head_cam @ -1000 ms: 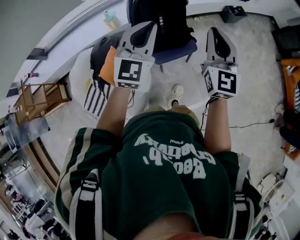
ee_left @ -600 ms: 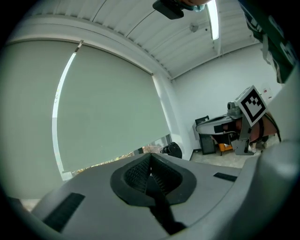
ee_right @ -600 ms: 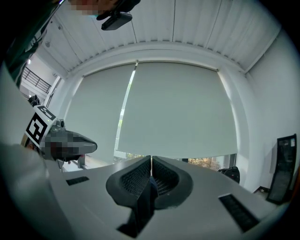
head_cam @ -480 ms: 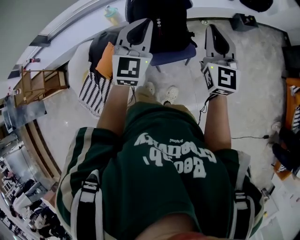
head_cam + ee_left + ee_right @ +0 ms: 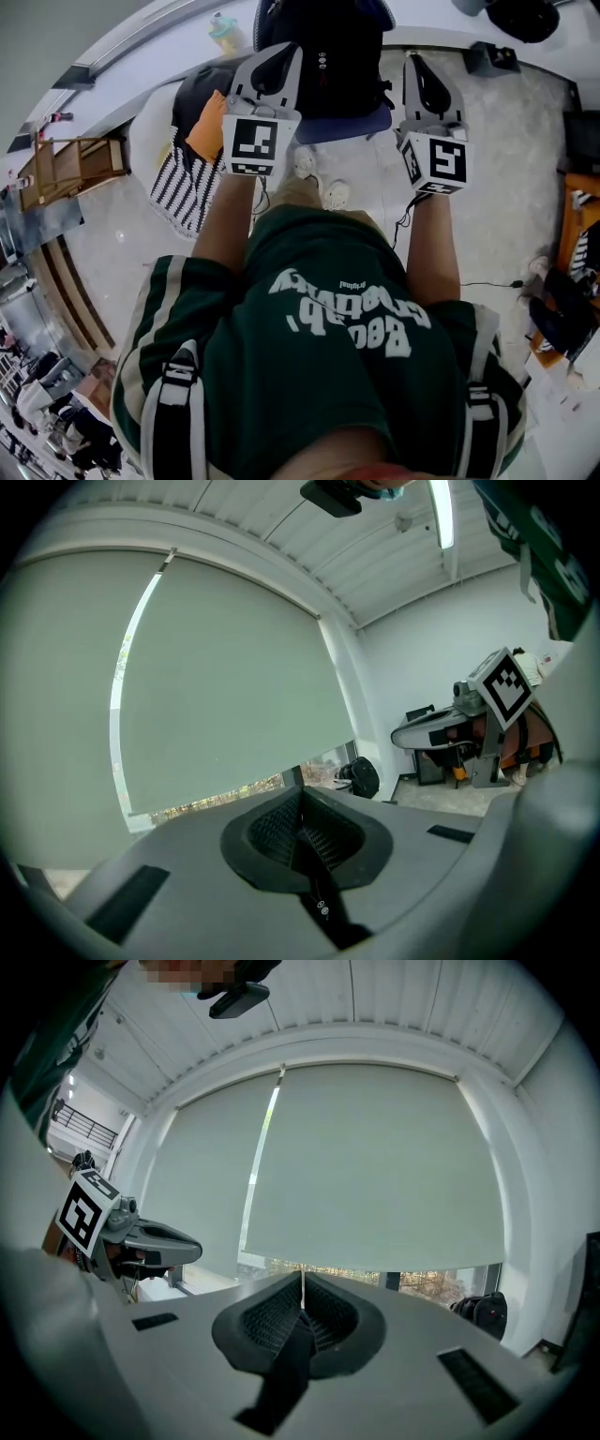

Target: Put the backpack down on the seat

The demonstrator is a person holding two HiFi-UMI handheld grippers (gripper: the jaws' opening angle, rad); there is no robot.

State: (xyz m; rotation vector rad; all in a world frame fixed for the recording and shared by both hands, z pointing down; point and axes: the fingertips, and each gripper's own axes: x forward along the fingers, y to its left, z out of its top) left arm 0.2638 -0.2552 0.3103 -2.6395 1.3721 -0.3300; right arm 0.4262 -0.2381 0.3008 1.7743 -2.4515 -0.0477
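The black backpack [image 5: 330, 52] sits at the top of the head view, over a chair with a blue seat [image 5: 349, 123] whose front edge shows just beneath the bag; from this steep angle it cannot be told whether the bag's weight is on the cushion. The person holds both arms out in front, one gripper either side of the bag. The left gripper [image 5: 279, 56] lies against the bag's left flank and the right gripper [image 5: 418, 67] just beside its right flank. In the left gripper view the jaws are pressed together on a narrow black strap [image 5: 328, 916], which runs out of the ribbed pads toward the camera (two small pale marks show on it). In the right gripper view the jaws are likewise closed, pinching the other strap [image 5: 281, 1377], which hangs down from between the pads. Each gripper view looks toward a pale window blind [image 5: 375, 1166]. Below the chair, the person's white shoes [image 5: 335, 194] stand on the pale floor [image 5: 487, 169]. Left of the chair lie a black-and-white striped cloth [image 5: 180, 187] and an orange item [image 5: 206, 137] touching its upper edge.
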